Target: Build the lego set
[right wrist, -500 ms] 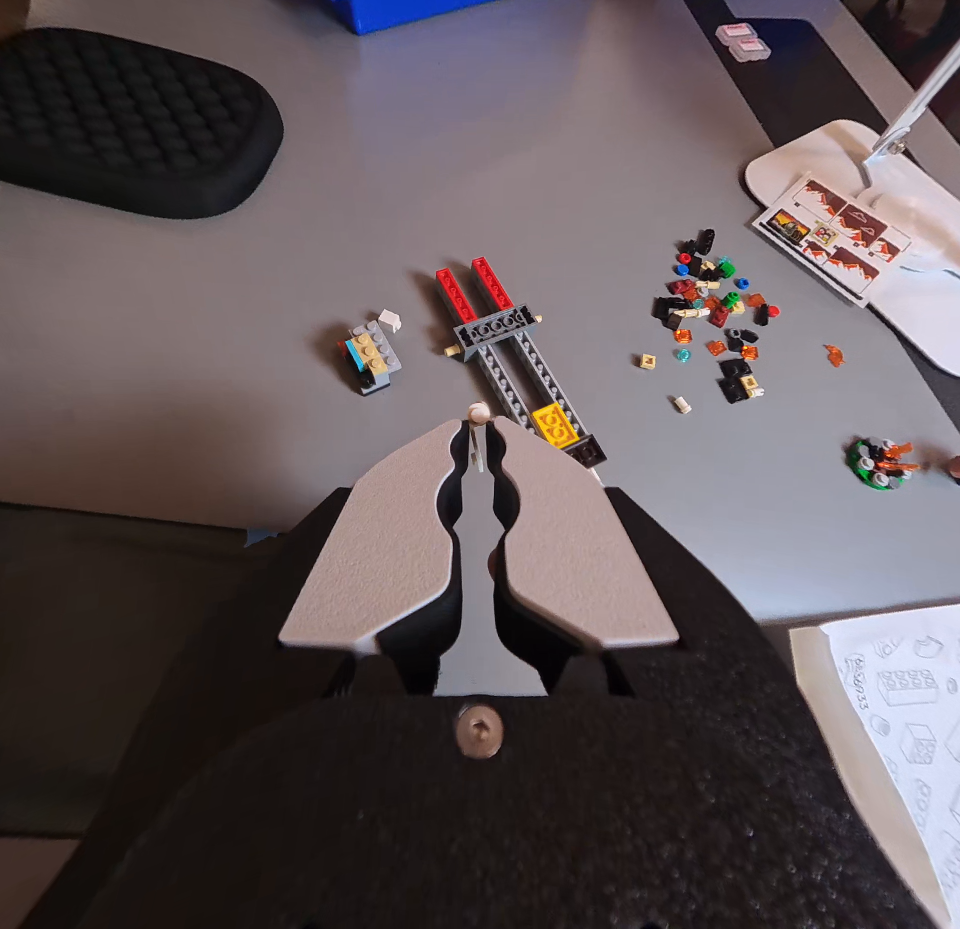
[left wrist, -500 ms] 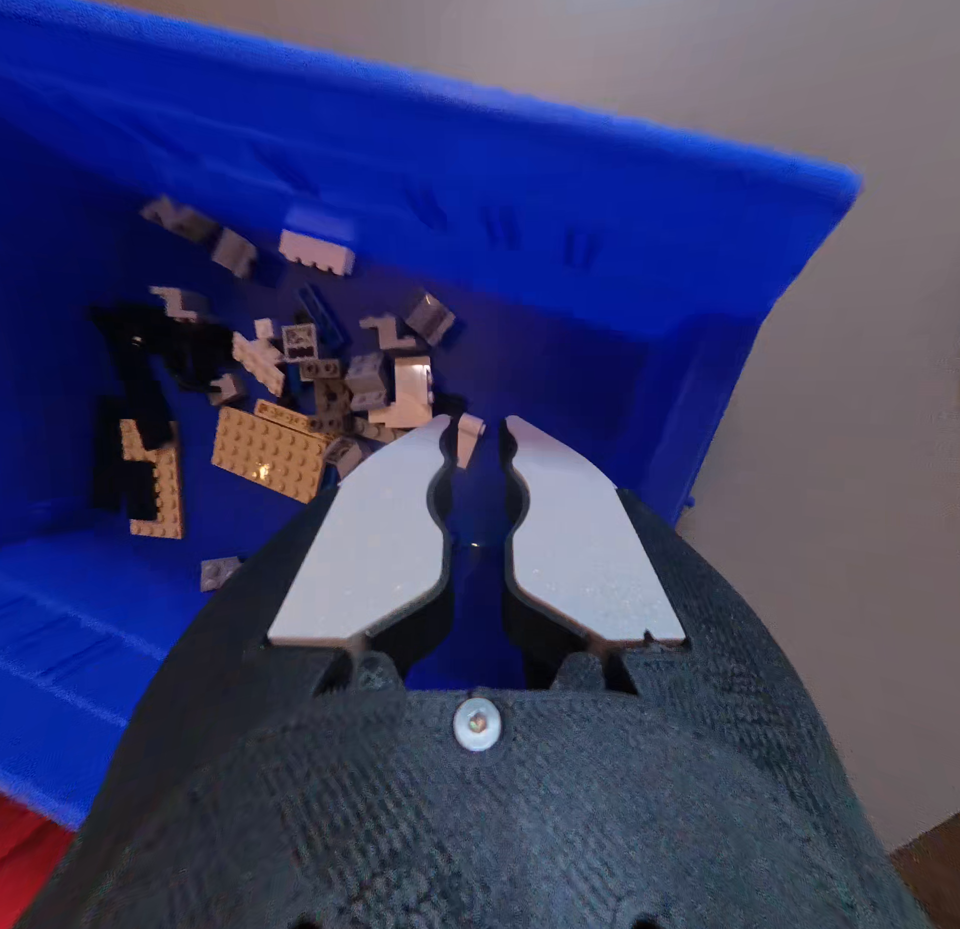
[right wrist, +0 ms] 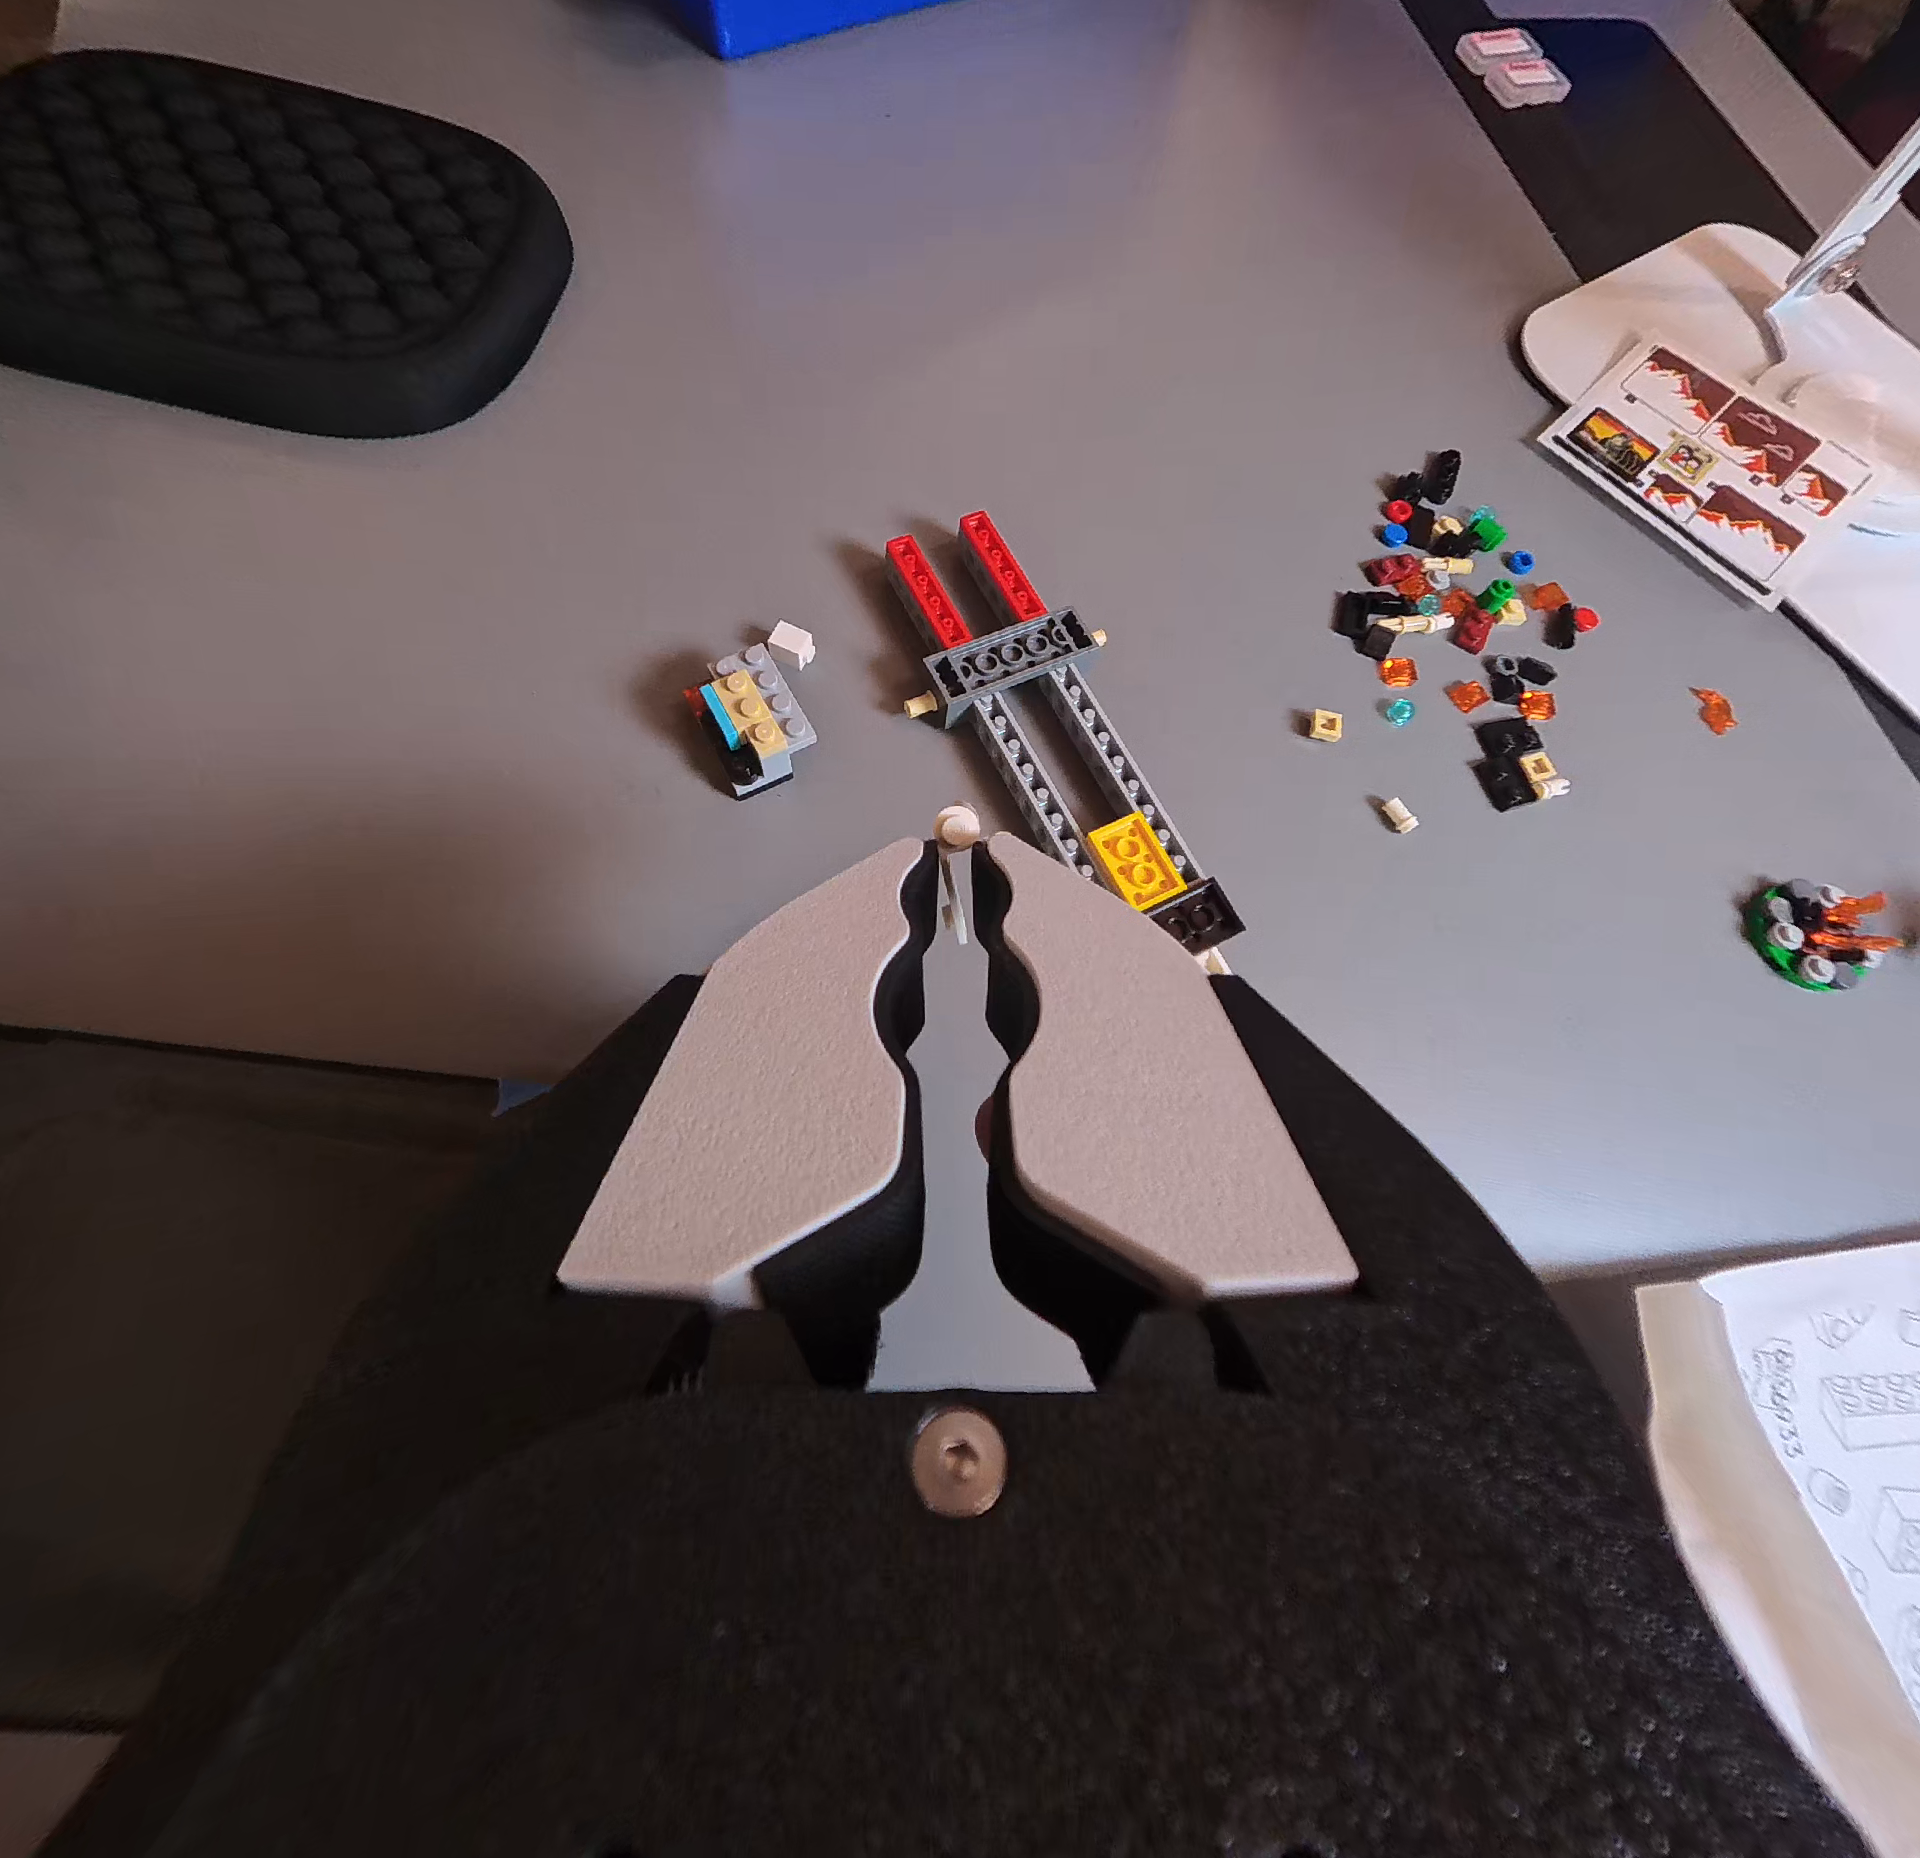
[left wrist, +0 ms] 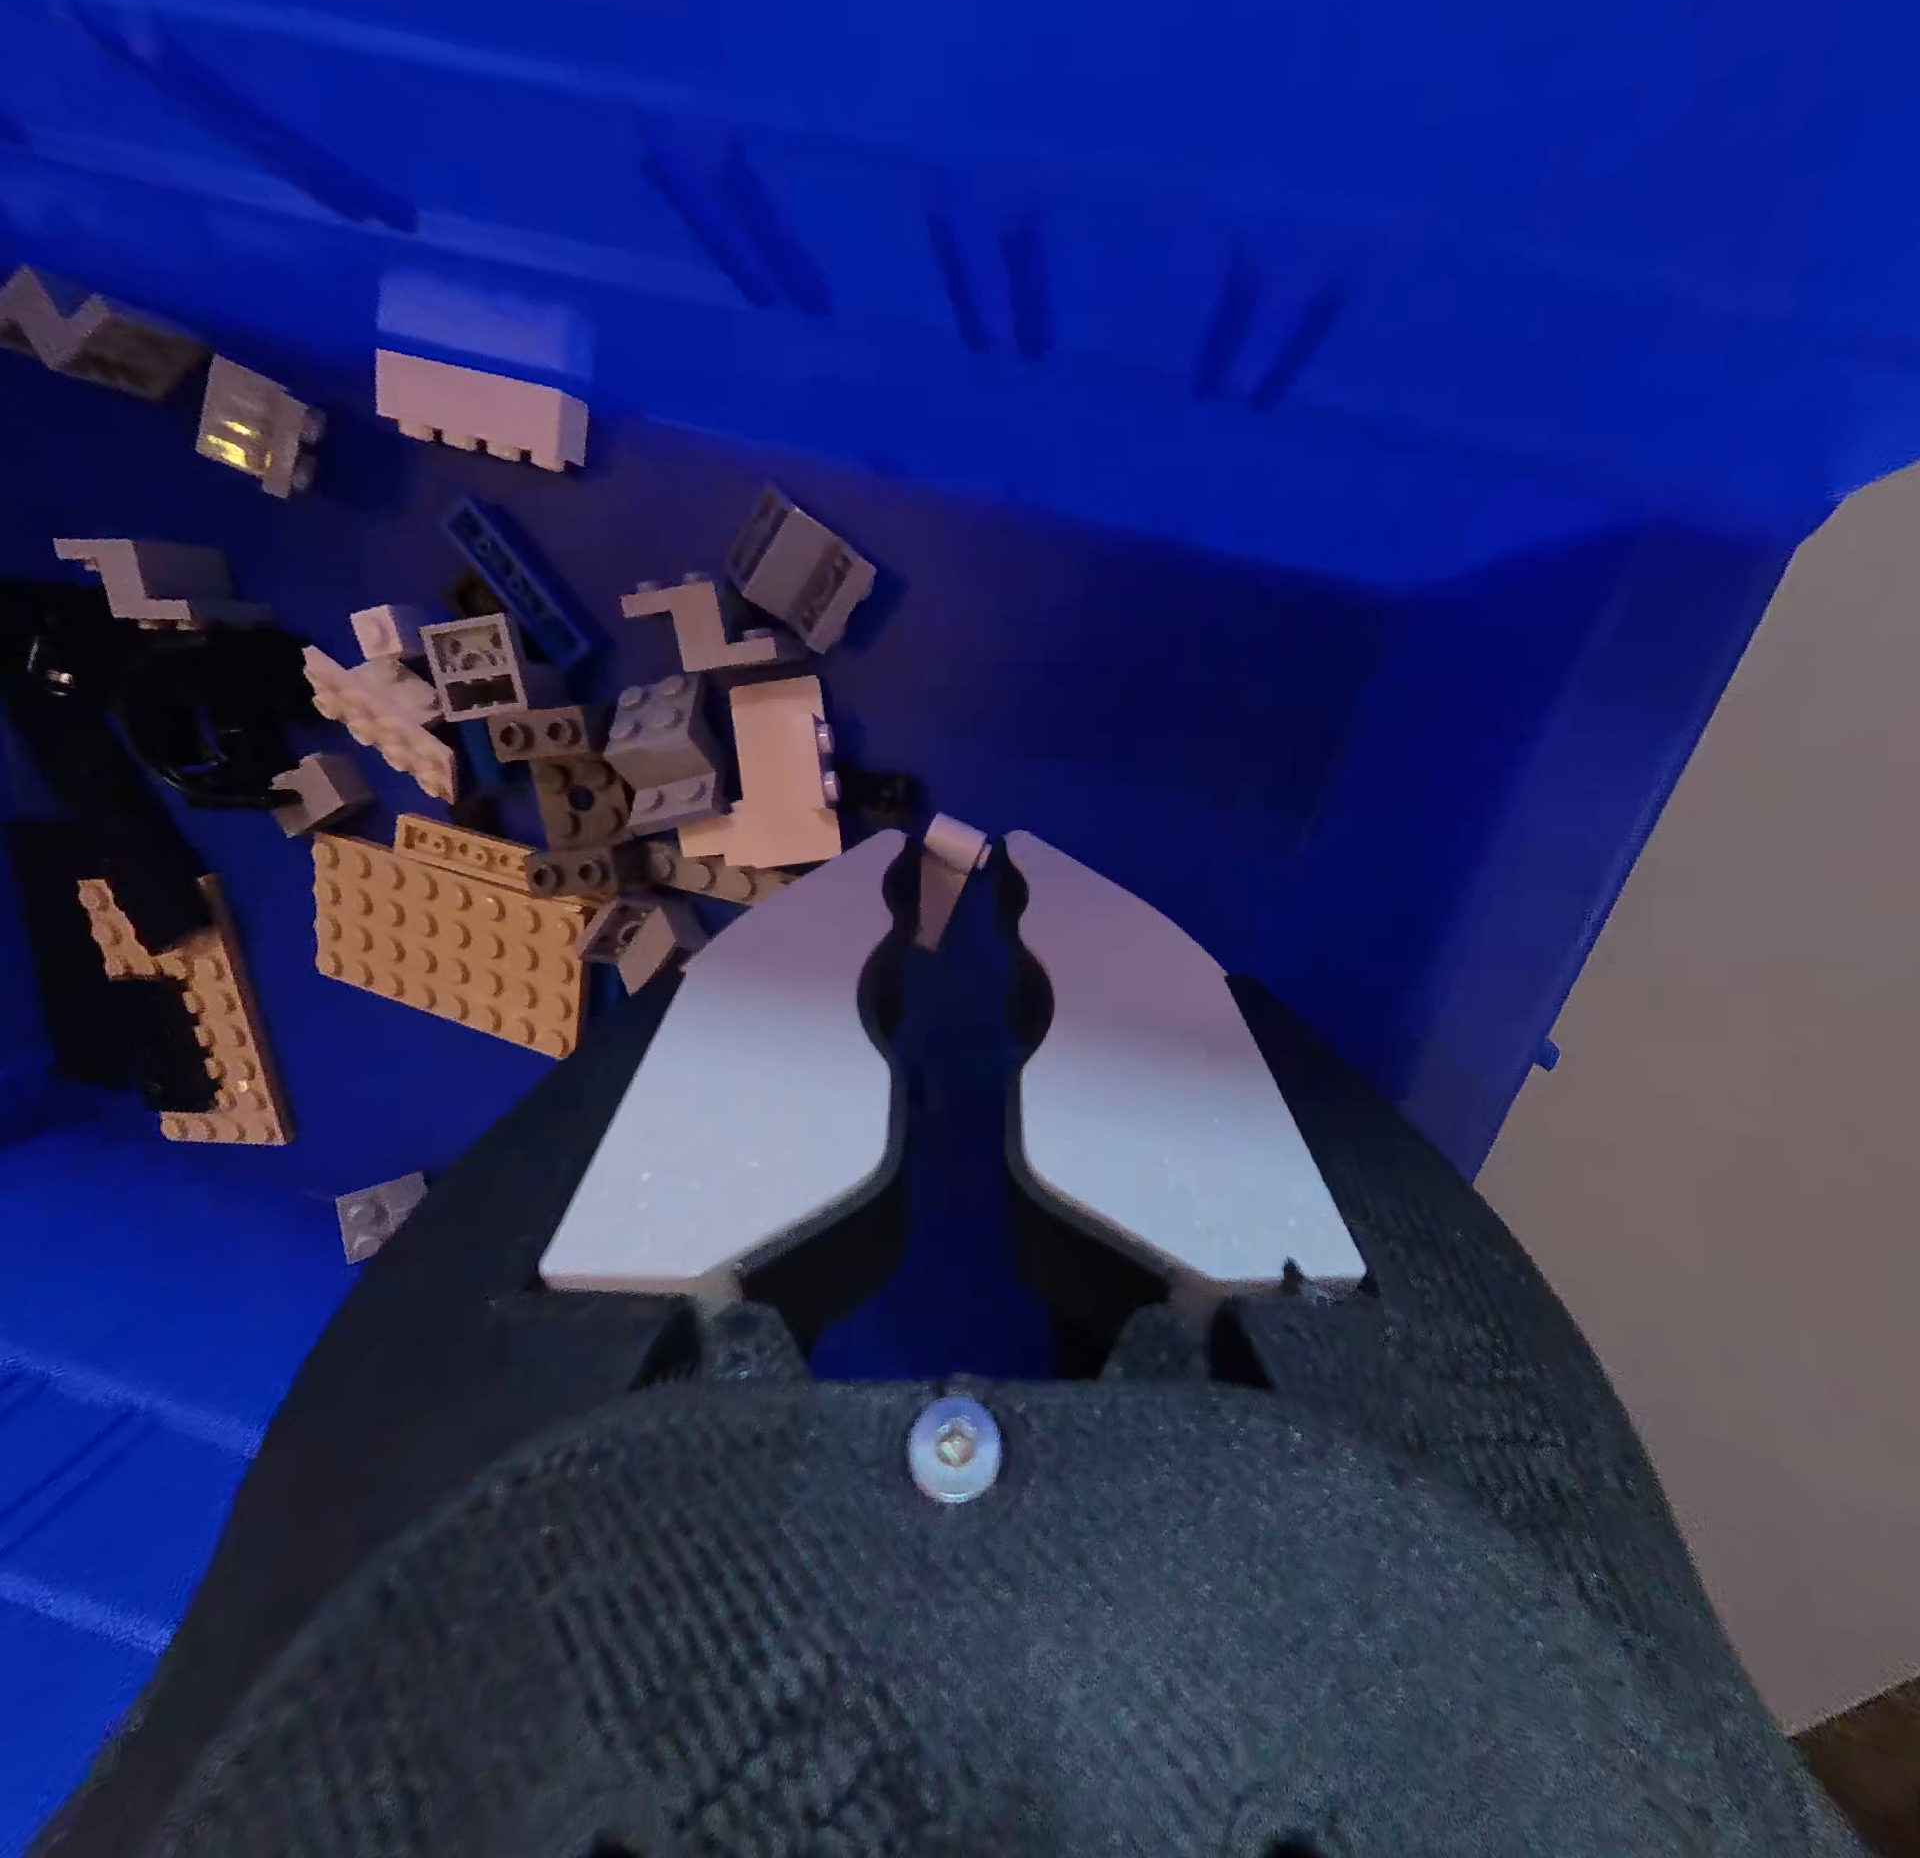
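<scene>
So the left gripper (left wrist: 951, 852) is reaching into the blue bin (left wrist: 1143, 302), pinching a small grey piece (left wrist: 951, 868) beside the loose brick pile (left wrist: 582, 769). Meanwhile the right gripper (right wrist: 956, 852) is gripping a tan pin (right wrist: 956, 832) over the grey table (right wrist: 1039, 302), just beside the red-and-grey frame (right wrist: 1039, 707).

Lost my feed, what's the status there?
Left gripper shut on small grey piece over blue bin. Right gripper shut on tan pin near red-grey frame. Nothing blocking.
</scene>
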Demonstrator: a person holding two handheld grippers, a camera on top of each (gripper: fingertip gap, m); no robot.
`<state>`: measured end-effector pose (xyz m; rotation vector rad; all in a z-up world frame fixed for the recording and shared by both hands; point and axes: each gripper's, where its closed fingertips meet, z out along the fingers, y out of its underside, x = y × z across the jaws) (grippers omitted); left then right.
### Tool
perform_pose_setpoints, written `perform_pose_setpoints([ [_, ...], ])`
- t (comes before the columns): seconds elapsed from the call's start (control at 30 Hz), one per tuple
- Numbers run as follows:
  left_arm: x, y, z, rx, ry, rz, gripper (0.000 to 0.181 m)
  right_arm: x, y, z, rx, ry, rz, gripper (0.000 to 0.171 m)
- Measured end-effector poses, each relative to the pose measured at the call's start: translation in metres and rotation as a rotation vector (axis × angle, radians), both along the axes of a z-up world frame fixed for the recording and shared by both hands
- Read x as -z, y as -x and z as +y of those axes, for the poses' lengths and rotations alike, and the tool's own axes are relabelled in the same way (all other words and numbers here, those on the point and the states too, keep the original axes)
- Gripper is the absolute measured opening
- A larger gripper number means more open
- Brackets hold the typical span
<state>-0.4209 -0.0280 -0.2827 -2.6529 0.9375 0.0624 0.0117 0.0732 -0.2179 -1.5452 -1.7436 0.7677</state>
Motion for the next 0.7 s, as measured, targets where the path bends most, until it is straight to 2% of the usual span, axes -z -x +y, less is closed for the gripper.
perform_pose_setpoints([
  [0.13,0.000,-0.001,-0.002,-0.016,0.029,-0.047,0.014,0.001,0.000,-0.002,-0.009,0.009,-0.003,0.006],
  [0.2,-0.013,-0.011,0.000,-0.033,0.005,-0.182,0.014,0.004,-0.001,-0.003,-0.014,0.014,-0.020,0.006],
  [0.33,-0.084,-0.046,0.005,-0.001,-0.145,-0.628,0.013,0.011,-0.006,0.000,-0.004,0.008,-0.070,0.006],
  [0.47,-0.167,-0.096,-0.009,0.212,-0.325,-1.061,0.012,0.019,-0.005,0.003,0.010,-0.005,-0.114,0.006],
  [0.57,-0.200,-0.134,-0.019,0.350,-0.411,-1.219,0.012,0.030,-0.004,0.009,0.041,-0.018,-0.176,0.006],
  [0.7,-0.221,-0.192,-0.017,0.464,-0.481,-1.429,0.012,0.050,-0.014,0.030,0.169,-0.058,-0.312,0.006],
])
